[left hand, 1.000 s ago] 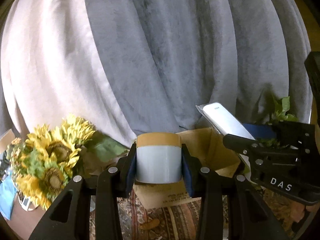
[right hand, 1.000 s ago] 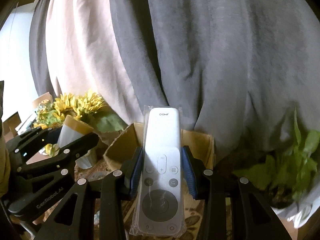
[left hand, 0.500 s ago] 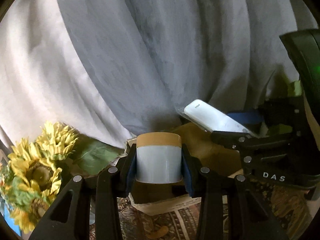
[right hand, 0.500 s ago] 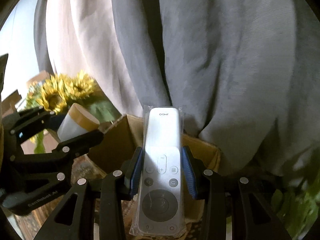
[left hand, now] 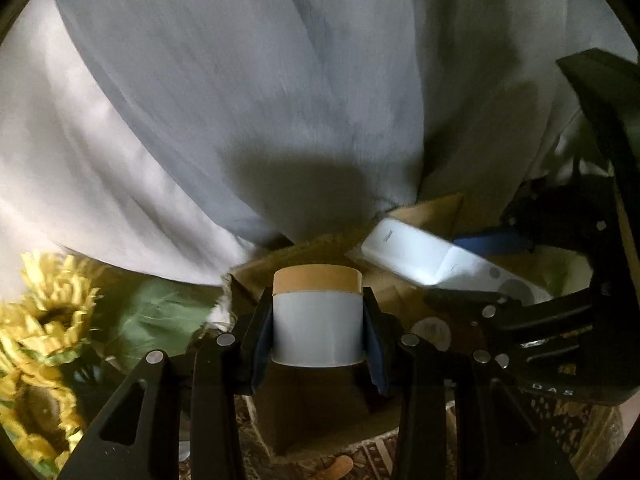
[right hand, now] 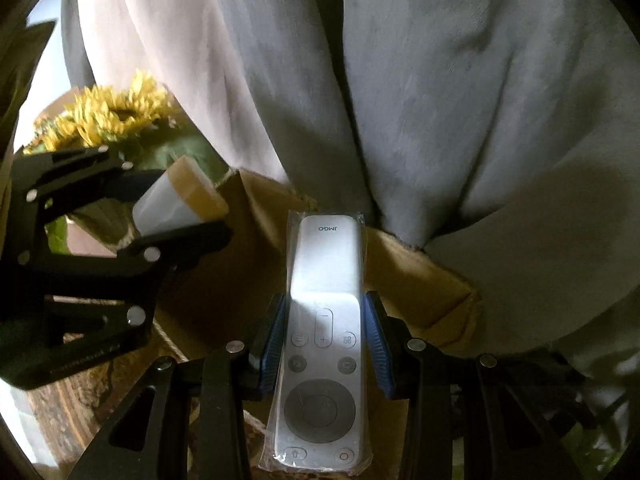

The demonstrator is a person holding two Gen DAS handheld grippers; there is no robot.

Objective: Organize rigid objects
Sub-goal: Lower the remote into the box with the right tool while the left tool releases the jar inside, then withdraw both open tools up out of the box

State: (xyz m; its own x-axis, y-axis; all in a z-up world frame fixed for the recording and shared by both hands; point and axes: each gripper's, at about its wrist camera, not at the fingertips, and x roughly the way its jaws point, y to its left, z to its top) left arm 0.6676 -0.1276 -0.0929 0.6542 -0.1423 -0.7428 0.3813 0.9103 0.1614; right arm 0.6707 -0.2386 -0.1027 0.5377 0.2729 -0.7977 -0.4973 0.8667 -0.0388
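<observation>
Left wrist view: left tongs (left hand: 318,330) clamp a white jar (left hand: 317,326); right tongs (right hand: 326,340) grip the wrapped remote (right hand: 323,336) over a cardboard box (right hand: 420,280).

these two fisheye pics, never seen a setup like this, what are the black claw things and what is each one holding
The black claws are handheld grippers, one in each of a person's hands; there is no robot. Each carries a wide-angle camera looking forward along its two fingers, so each picture shows its own claw at the bottom.

The left wrist view shows the left gripper shut on a white jar with a tan lid. The right wrist view shows the right gripper shut on a white remote sealed in a clear plastic sleeve.

Each camera also catches the other claw from the side: the remote at the right of the left view, the jar at the left of the right view.

Ahead of both is an open cardboard box. Behind it hang grey curtains, with sunflowers to the left.
</observation>
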